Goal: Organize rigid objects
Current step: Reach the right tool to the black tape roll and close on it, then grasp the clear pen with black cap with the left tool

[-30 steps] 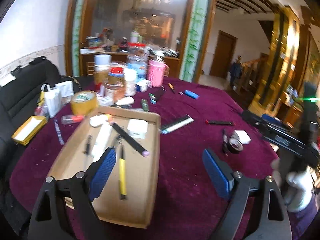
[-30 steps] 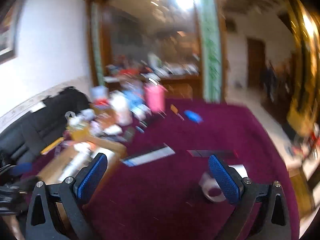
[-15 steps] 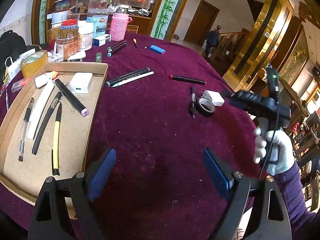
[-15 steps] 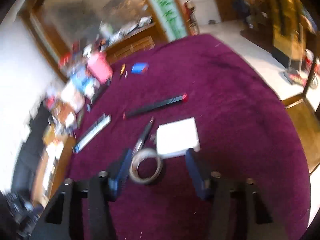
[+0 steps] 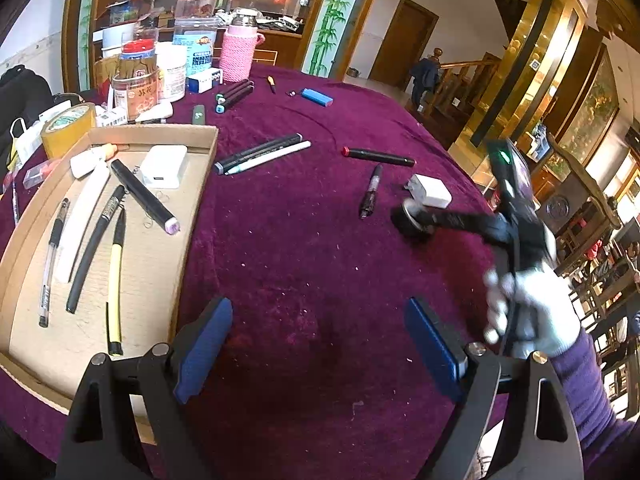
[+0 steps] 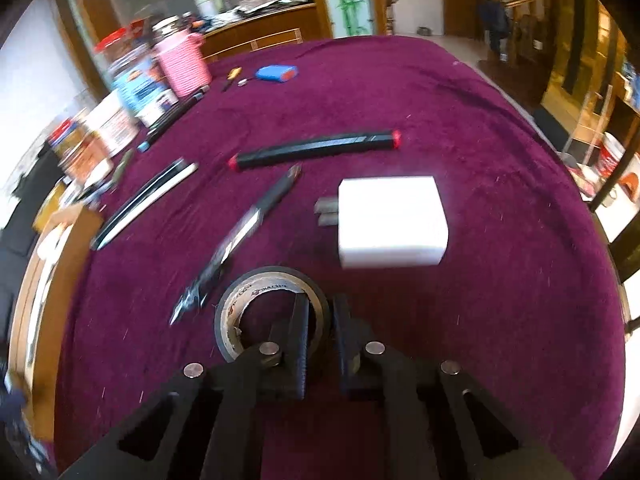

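Black roll of electrical tape lies flat on purple-velvet bench, just beside white square charger. Our right tongs pinch roll's wall only, one finger inside ring; thin hold, so roll may swivel or slip on lift. Our left tongs gape, empty, near cardboard tray.

A black tape roll and white charger lie on maroon cloth beside a red-capped black marker.

Pink knitted bottle sleeve, red-lidded jars, bamboo-painted pillar, wooden door
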`<state>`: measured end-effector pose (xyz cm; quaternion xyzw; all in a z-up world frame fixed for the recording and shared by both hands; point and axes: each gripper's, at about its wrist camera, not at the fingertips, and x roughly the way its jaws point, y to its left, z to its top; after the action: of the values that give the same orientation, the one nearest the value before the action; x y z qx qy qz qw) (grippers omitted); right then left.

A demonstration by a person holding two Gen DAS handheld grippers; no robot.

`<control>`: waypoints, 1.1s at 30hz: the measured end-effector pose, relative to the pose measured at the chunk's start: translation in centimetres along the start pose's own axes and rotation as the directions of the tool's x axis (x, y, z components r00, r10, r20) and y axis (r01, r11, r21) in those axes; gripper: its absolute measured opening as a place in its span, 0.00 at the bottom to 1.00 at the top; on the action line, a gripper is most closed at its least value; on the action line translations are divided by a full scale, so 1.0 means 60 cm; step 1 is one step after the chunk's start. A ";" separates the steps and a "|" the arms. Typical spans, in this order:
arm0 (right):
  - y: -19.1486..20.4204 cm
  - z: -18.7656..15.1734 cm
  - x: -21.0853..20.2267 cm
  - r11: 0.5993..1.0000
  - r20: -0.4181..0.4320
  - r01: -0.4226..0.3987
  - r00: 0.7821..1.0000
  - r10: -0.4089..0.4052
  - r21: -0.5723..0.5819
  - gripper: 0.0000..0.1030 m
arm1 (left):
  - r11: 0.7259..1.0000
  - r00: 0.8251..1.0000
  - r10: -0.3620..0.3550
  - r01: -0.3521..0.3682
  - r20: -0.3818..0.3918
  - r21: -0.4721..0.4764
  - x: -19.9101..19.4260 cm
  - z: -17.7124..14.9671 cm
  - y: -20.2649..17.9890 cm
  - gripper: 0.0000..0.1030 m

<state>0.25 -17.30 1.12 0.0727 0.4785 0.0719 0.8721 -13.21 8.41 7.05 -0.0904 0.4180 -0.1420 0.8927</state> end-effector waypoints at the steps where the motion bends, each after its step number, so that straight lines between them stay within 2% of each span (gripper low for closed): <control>1: 0.001 -0.010 -0.003 1.000 -0.004 -0.014 1.000 0.014 -0.012 0.11 | 1.000 1.000 0.001 -0.001 0.005 -0.002 -0.002 0.003 0.002 0.85; 4: -0.017 -0.041 -0.026 0.999 0.007 -0.031 1.000 0.031 -0.010 0.11 | 1.000 0.999 0.023 -0.022 0.026 -0.007 -0.010 0.012 0.010 0.85; 6: -0.035 -0.045 -0.039 0.999 0.048 -0.030 0.998 0.029 0.016 0.11 | 1.000 1.000 0.020 -0.020 0.021 -0.025 -0.005 0.017 0.015 0.85; 9: -0.053 -0.040 -0.047 0.998 0.133 -0.034 0.991 0.027 0.045 0.11 | 0.998 1.000 -0.020 0.019 -0.012 -0.065 0.016 0.023 0.018 0.85; 11: -0.056 -0.039 -0.041 0.994 0.152 -0.085 0.986 0.073 0.069 0.11 | 0.997 0.999 -0.034 0.032 -0.028 -0.067 0.026 0.026 0.011 0.85; 15: -0.067 -0.040 -0.042 0.983 0.178 -0.154 0.975 0.134 0.101 0.11 | 1.000 1.000 -0.014 0.014 -0.027 -0.010 0.039 0.045 -0.020 0.85; 18: -0.084 -0.038 -0.028 0.969 0.144 -0.191 0.975 0.170 0.153 0.11 | 0.999 1.000 0.005 -0.003 -0.028 0.047 0.064 0.070 -0.048 0.85; 22: -0.099 -0.040 -0.016 0.949 0.116 -0.236 0.970 0.216 0.208 0.12 | 0.993 0.997 0.024 -0.015 -0.067 0.120 0.128 0.103 -0.084 0.85; 27: -0.098 -0.039 -0.016 0.946 0.115 -0.250 0.966 0.230 0.205 0.12 | 0.990 0.989 0.046 -0.025 -0.144 0.141 0.209 0.120 -0.104 0.85; 33: -0.106 -0.040 -0.012 0.933 0.114 -0.282 0.958 0.263 0.224 0.13 | 0.979 0.988 0.078 -0.051 -0.133 0.196 0.266 0.140 -0.137 0.84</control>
<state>-1.80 -23.53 -0.79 0.2453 0.4327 0.1313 0.8576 1.57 -4.26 3.20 0.0202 0.4668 -0.1585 0.8698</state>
